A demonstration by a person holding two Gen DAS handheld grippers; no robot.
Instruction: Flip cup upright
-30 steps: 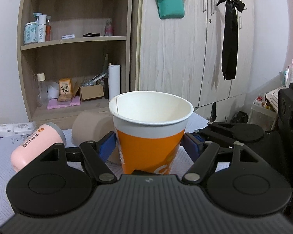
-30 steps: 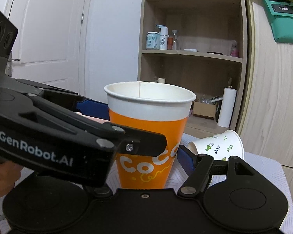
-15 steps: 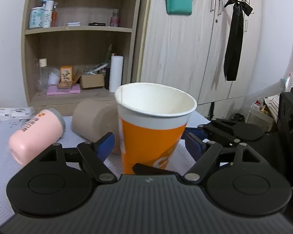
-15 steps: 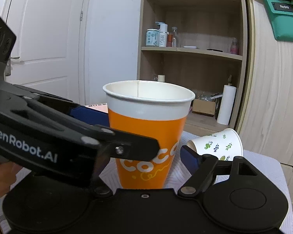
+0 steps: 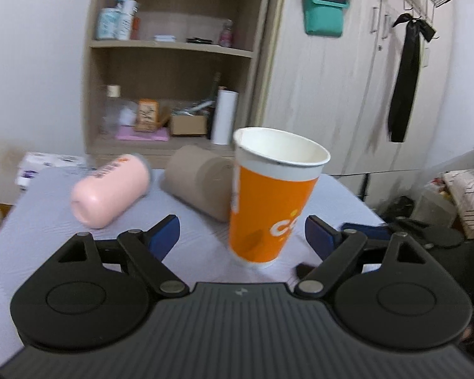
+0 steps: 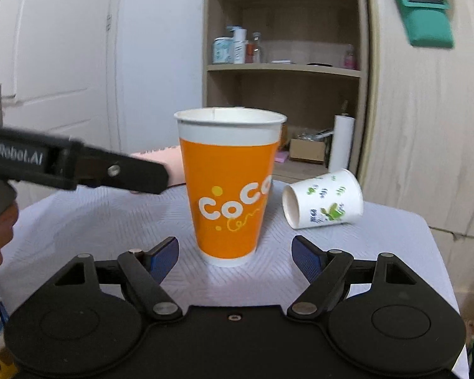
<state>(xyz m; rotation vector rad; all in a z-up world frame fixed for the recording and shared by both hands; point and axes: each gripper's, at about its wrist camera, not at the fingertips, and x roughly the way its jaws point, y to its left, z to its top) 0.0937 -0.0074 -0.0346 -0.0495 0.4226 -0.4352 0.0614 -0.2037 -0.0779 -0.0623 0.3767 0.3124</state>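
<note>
- Left wrist view: I am seeing a pink tumbler (image 5: 110, 194) lying on its side at the left of the table (image 5: 41, 237), with a brown cup (image 5: 199, 186) lying on its side just beside it, behind the orange cup (image 5: 268, 208).
- Left wrist view: the shelf unit (image 5: 173, 63) and the wardrobe (image 5: 347, 94) are standing behind the table; the black body of the other gripper is showing at the right edge.
- Left wrist view: I am holding the left gripper (image 5: 241, 233) with its blue pads spread wide; neither pad is touching the orange cup.
- Left wrist view: the orange cup is standing mouth up on the table between and slightly beyond the pads, nearer the right pad; it is appearing slightly tilted and blurred.
- Right wrist view: a white cup with green prints (image 6: 322, 199) is lying on its side to the right of the orange cup (image 6: 230, 189), mouth facing left; the two are apart.
- Right wrist view: the left gripper (image 6: 79, 167) is crossing the left side at cup height, its tip ending just beside the cup wall.
- Right wrist view: I am holding the right gripper (image 6: 235, 252) spread wide, gripping nothing.
- Right wrist view: the orange cup is standing upright on the table (image 6: 379, 237), white rim uppermost, white "CoCo" lettering facing me, base just ahead of the pads.
</note>
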